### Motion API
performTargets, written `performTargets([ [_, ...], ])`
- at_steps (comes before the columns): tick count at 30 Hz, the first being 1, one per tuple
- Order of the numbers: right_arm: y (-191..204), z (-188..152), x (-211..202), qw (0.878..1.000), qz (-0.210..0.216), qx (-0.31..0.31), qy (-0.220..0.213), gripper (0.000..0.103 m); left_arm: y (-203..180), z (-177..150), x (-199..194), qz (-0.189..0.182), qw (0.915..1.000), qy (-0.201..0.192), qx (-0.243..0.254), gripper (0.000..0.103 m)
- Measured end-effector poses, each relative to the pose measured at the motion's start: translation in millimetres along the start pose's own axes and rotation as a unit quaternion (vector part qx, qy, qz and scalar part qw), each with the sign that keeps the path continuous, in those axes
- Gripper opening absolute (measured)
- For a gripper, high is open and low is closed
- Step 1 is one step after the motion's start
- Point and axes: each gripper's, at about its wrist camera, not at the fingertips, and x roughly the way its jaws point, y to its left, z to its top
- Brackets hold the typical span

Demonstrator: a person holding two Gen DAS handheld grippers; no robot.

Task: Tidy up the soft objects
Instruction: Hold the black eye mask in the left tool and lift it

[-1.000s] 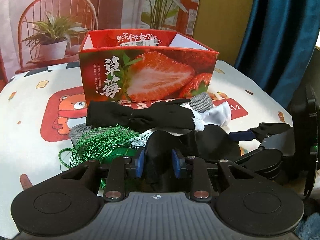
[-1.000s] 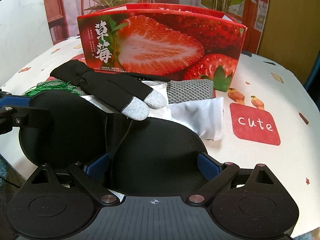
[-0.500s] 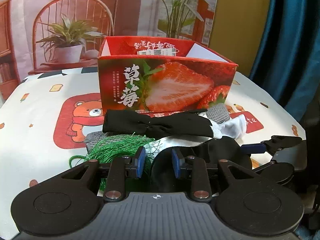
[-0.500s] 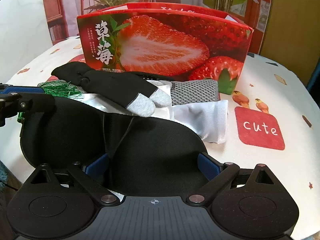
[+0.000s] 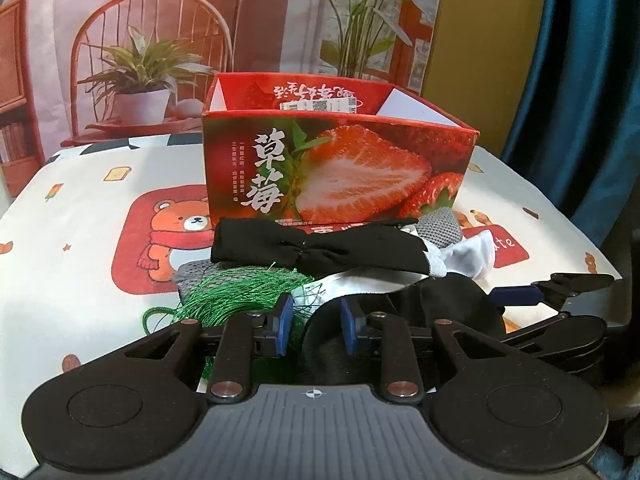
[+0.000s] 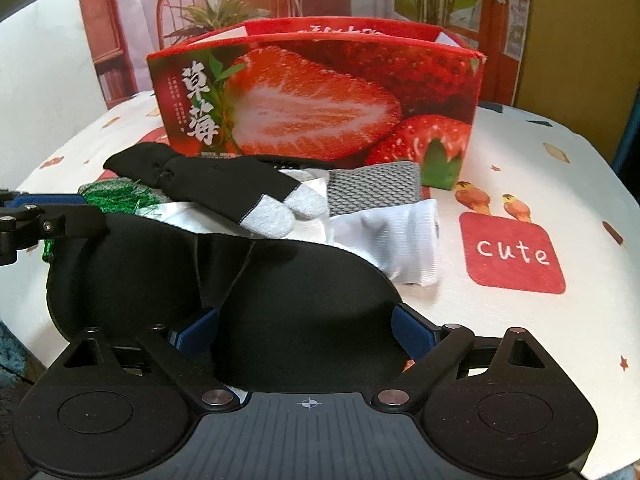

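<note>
Both hand-held grippers closing, straddling smooth domed black eye mask point(image 6: 304, 300); unclamped.

The strawberry box point(image 6: 320, 108) reads "草莓"; the tablecloth's red patch point(image 6: 514, 256) reads "cute".

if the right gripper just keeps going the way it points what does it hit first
Most likely the black eye mask, already lying between the closing jaws of the right gripper; beyond it sits the black glove, though depth is hard to judge.
</note>
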Motion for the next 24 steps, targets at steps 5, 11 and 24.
performTargets([
  [5,-6.0,1.6,-7.4,1.000,-0.001,0.013,-0.007,0.088,5.1,0.3,-1.0,0.000,0.9999,-0.002,-0.014,0.017],
  [11,-18.3,1.6,-16.5,0.999,-0.001,0.040,-0.016,0.088,10.8,0.4,-2.0,0.005,0.9993,-0.006,-0.036,0.013],
  [24,-33.0,-6.2,-14.8,0.997,0.004,0.081,-0.004,0.088,17.3,-1.7,-3.0,0.008,0.9984,-0.010,-0.055,0.013],
])
